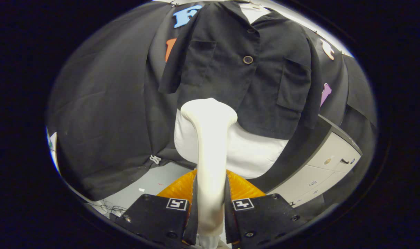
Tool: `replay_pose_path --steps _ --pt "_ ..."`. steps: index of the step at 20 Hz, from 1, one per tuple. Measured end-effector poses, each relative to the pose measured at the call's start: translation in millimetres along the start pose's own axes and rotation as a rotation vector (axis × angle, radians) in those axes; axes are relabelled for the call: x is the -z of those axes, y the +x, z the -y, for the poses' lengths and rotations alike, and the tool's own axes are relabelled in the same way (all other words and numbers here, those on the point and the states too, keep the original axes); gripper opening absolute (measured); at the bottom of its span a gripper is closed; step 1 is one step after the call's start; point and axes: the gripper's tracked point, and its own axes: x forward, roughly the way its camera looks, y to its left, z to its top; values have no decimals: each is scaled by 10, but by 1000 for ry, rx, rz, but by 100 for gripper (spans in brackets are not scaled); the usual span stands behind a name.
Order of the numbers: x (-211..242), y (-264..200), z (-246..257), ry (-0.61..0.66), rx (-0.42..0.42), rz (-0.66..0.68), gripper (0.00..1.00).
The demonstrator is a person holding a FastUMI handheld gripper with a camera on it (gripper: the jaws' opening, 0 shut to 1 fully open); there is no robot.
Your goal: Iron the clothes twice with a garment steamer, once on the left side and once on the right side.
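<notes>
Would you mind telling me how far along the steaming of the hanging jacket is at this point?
Done: the gripper is shut on the white garment steamer, both fingers pressing on its handle. In hand: the steamer's head sits just below the hem of the black jacket, near its middle, though I cannot tell if it touches. Left: nothing here shows either the left or right pass finished.

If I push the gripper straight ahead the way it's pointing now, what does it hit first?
Most likely the black jacket. The gripper is shut on the white steamer, whose head sits over the jacket's lower left front. The steamer head would touch first; the remaining gap is unclear from this view.
</notes>
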Motion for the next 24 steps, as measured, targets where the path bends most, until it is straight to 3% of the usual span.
replay_pose_path --steps 4,9,17,24 --pt "-291 -391 295 45 -17 90 34" --pt "-497 -819 1009 114 34 154 34" --pt "-337 -1488 2441 246 220 150 34" --pt "28 -2014 3449 237 250 144 34"
